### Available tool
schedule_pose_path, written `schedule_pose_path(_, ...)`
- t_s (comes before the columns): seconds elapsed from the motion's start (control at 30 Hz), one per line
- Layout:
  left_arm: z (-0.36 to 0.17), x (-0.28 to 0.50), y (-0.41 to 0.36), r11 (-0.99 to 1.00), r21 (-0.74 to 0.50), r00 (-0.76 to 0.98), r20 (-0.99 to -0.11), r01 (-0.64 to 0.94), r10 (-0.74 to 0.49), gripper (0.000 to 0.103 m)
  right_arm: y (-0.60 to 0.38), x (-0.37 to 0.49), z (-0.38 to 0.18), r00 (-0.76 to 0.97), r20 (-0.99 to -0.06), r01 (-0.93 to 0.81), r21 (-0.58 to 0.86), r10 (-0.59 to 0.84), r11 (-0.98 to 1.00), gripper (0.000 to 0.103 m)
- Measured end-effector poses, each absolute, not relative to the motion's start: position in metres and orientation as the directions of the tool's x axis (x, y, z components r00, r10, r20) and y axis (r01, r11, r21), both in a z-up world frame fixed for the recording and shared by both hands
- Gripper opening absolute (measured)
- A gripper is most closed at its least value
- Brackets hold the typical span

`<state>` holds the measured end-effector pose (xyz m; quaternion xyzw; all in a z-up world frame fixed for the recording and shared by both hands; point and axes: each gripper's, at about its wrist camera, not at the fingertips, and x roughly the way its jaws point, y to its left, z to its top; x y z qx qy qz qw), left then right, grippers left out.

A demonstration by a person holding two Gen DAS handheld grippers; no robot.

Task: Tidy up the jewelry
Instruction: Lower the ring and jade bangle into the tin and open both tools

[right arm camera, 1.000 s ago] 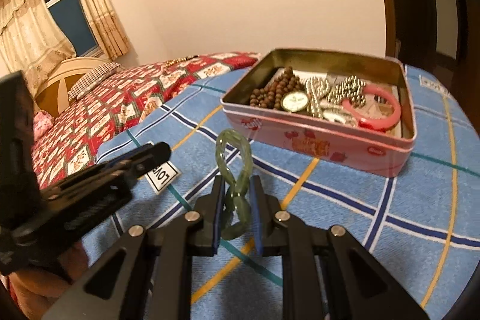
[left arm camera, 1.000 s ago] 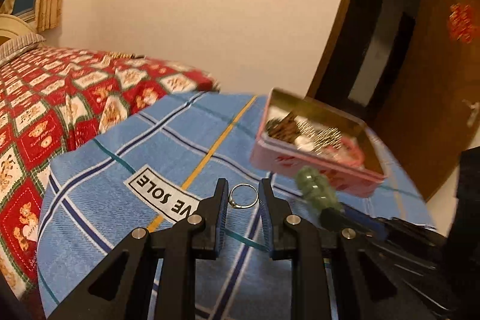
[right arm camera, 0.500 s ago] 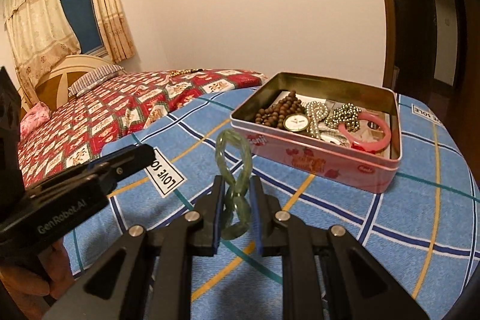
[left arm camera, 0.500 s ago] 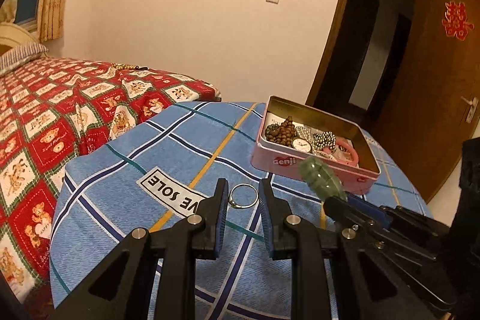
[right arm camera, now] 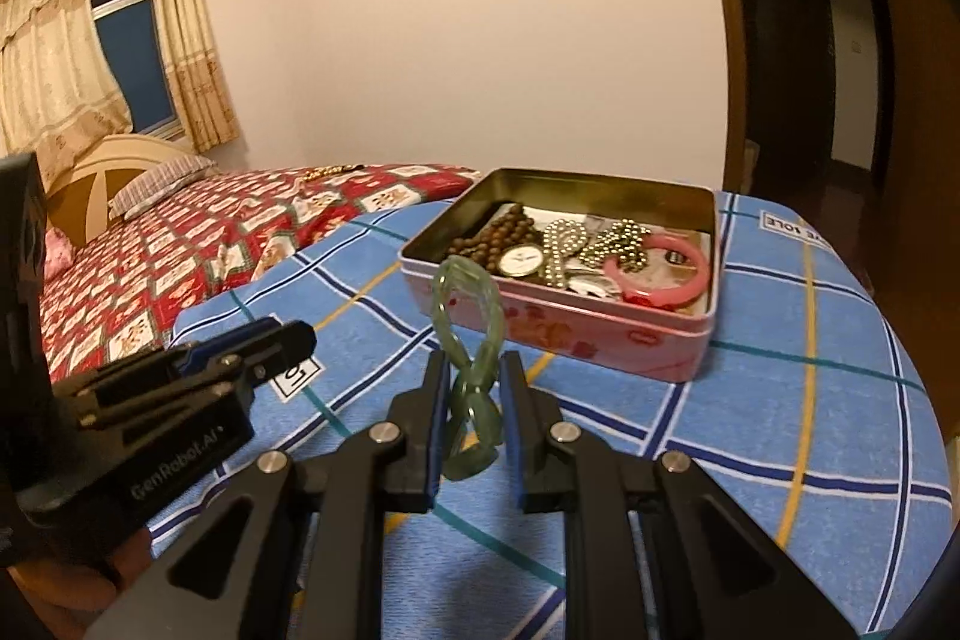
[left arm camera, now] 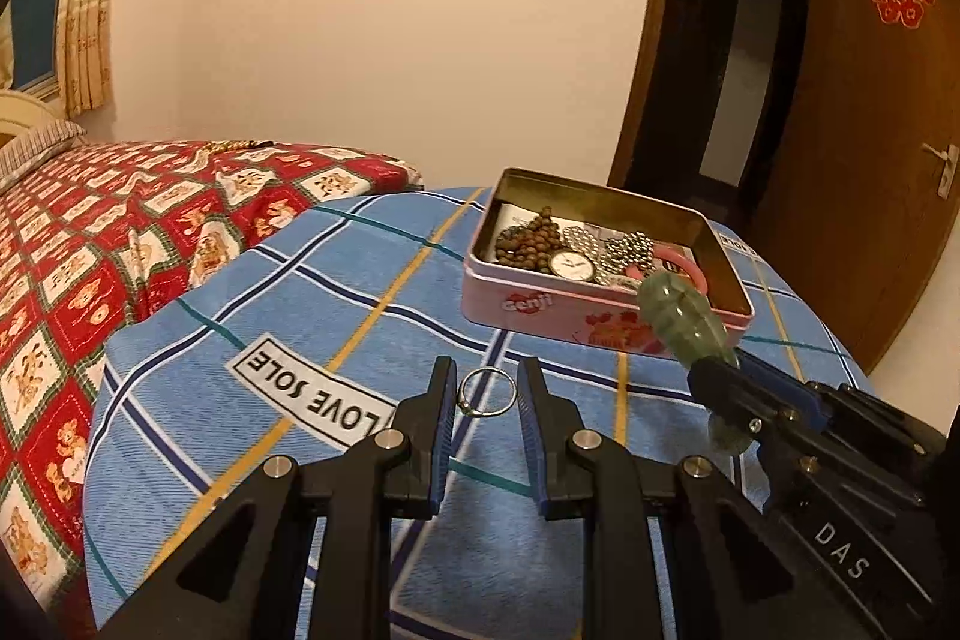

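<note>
Green jade-like bracelet [right arm camera: 470, 370], one, twisted into a figure eight: my right gripper [right arm camera: 474, 403] is pinching it between both pads, its upper loop standing up in front of the tin. My left gripper [left arm camera: 483, 403] is holding one thin silver ring [left arm camera: 487, 391] between its pads, though I cannot tell whether the pads are truly pressing it or only flanking it (the ring spans nearly the whole gap).

One pink tin [right arm camera: 606, 334] is sitting open on the blue plaid cloth [right arm camera: 798, 388]. Inside it I am counting one brown bead strand [right arm camera: 495, 235], one round watch face [right arm camera: 522, 261], two clumps of metallic beads [right arm camera: 621, 241] and one pink bangle [right arm camera: 666, 274]; smaller bits beneath are too tangled to count. One red patterned bedspread [left arm camera: 120, 232] is lying beyond the cloth's left edge.

Against the frame a second ago: both grippers are sitting higher and looking more steeply into the tin, which is now reading sharp in the left view rather than smeared. The bracelet's top loop is now overlapping the tin's near wall in the right view, where earlier it was standing clear to the left. Both holds are unchanged.
</note>
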<state>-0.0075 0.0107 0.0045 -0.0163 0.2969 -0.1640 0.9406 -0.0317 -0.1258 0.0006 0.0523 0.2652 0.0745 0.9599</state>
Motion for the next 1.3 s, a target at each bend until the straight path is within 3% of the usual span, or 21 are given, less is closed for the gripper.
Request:
schedule_pose_path(0.7,0.013,-0.003,-0.029,0.932,-0.084,0.764,-0.549,0.353,-0.339,0.021,-0.164,-0.04,0.004,0.87,-0.484,-0.013,0.176,0.098,0.984,0.02)
schedule_pose_path(1.3,0.037,0.02,-0.061,0.903,-0.113,0.766,-0.493,0.415,-0.413,0.021,-0.199,-0.027,0.022,0.892,-0.452,0.059,0.16,0.02,0.985,0.02)
